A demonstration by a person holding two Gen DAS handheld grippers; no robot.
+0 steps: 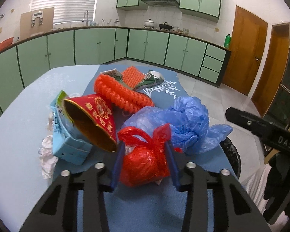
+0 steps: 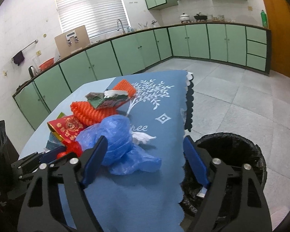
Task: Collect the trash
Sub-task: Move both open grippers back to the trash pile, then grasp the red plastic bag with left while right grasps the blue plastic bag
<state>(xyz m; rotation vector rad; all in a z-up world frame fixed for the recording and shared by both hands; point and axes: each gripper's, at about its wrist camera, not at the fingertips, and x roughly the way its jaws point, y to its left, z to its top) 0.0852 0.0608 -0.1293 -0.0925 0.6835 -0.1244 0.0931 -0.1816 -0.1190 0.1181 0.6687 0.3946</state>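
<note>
Gripping step in hand: left gripper [image 1: 145,150] pinching the knotted red bag [image 1: 145,162] at the table's near edge, right gripper [image 2: 145,162] spread around nothing beside the blue bag [image 2: 118,145]; next move, by judgement, a lift toward the black-lined bin [image 2: 232,154].

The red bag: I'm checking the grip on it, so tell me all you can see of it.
The red bag is thin, glossy, crinkled plastic, knotted at the top with a loop and loose ears, and bulging as if stuffed. It sits on the blue cloth at the table's near edge, between the left gripper's blue fingers, which press its sides. The blue bag touches it on the right; a red paper pouch lies close on the left.
</note>
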